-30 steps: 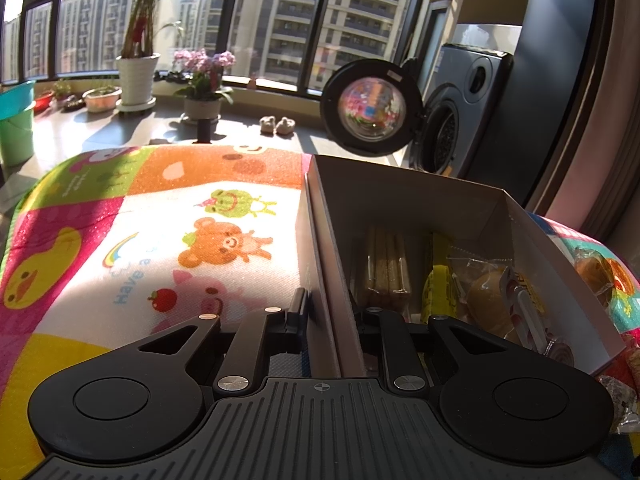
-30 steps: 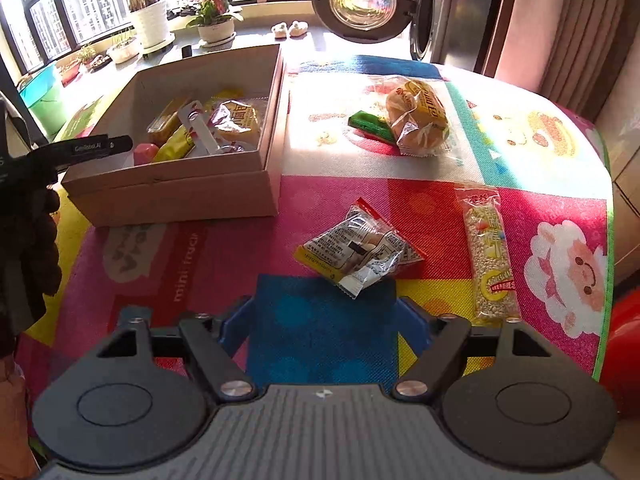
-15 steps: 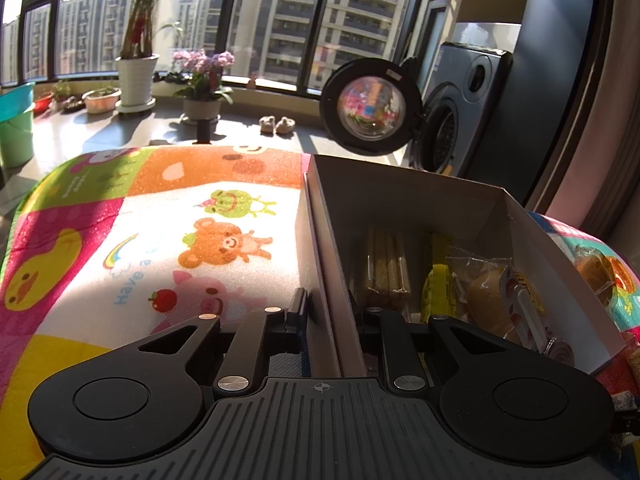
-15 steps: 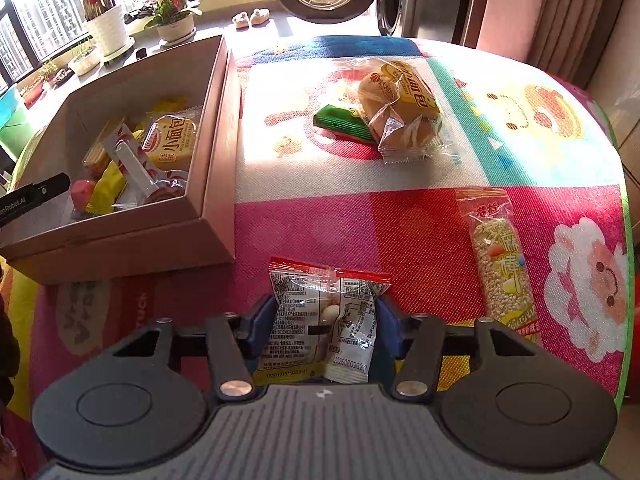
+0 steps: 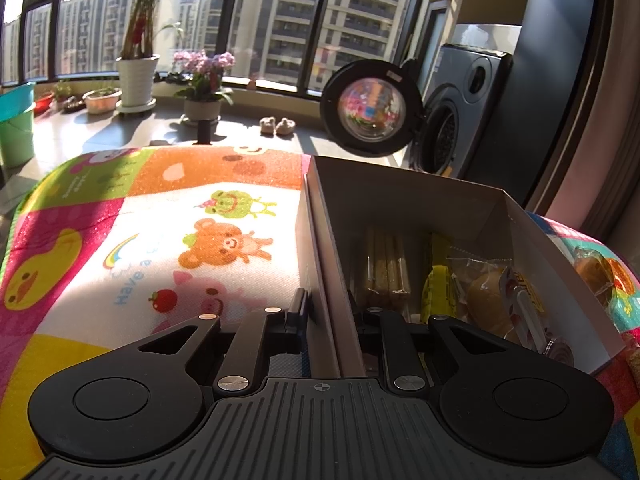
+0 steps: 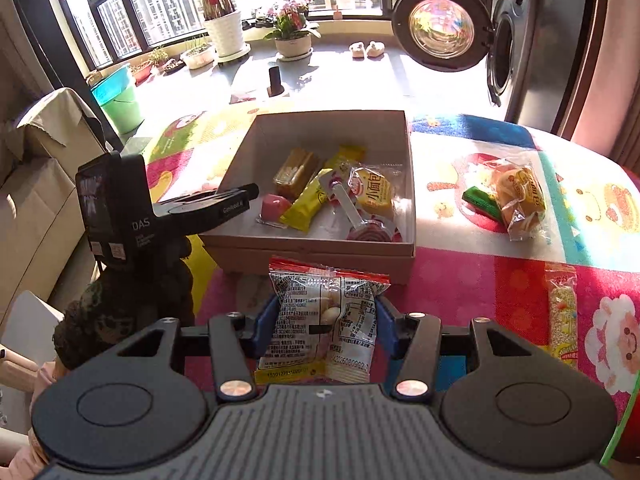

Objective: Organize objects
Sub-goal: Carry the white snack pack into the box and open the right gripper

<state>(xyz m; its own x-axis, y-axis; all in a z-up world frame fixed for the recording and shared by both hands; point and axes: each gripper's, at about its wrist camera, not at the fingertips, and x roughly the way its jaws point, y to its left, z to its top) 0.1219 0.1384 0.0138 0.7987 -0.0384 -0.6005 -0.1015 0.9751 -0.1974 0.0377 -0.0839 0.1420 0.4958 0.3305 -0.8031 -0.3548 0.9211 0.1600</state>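
My right gripper [image 6: 326, 320] is shut on a silver snack packet [image 6: 320, 292] with a red top edge and holds it above the mat, just in front of the open cardboard box [image 6: 409, 184]. Inside the box lie a yellow packet [image 6: 308, 204], a small bun pack [image 6: 374, 192], a lollipop [image 6: 366, 234] and a wafer pack [image 6: 294, 172]. My left gripper [image 5: 326, 316] is shut on the box's left wall [image 5: 320, 240]. A gloved hand [image 6: 120, 312] holds it.
On the colourful play mat [image 6: 480, 280], a wrapped bun [image 6: 520, 196] and a green bar [image 6: 480, 202] lie right of the box, and a cereal bar [image 6: 562, 312] lies nearer. Behind stands a washing machine with its door [image 6: 440, 32] open, plus potted plants and a green bucket [image 6: 118, 96].
My right gripper closed on the snack packet, lifted it off the mat and carried it left toward the box. The left gripper stayed clamped on the box wall.
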